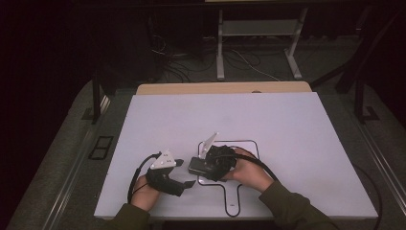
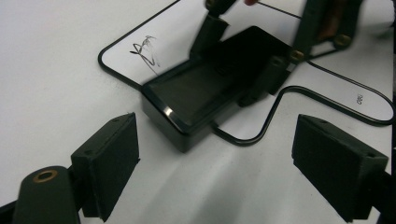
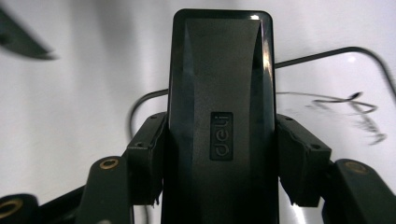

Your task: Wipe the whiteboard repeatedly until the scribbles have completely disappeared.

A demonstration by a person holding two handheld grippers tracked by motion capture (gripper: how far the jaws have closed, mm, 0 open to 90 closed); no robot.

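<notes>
A black rectangular eraser (image 1: 196, 166) with a small logo lies low over the white board (image 1: 287, 124), at the left edge of a black outlined shape (image 1: 241, 142). My right gripper (image 1: 205, 165) is shut on its sides; in the right gripper view the pads (image 3: 149, 158) press the eraser (image 3: 219, 84) from both sides. My left gripper (image 1: 186, 173) stands open just left of it, with nothing between its jaws. In the left gripper view the eraser (image 2: 201, 95) sits ahead of the wide-open left gripper (image 2: 215, 154), with the right gripper (image 2: 243, 53) clamped on its far end.
A black marker scribble (image 2: 145, 51) sits inside the outline's corner, also seen beside the eraser as a scribble (image 3: 348, 105). The outline's handle (image 1: 232, 201) runs to the board's near edge. A wooden tabletop strip (image 1: 220, 88) shows behind the board; dark floor and cables lie beyond.
</notes>
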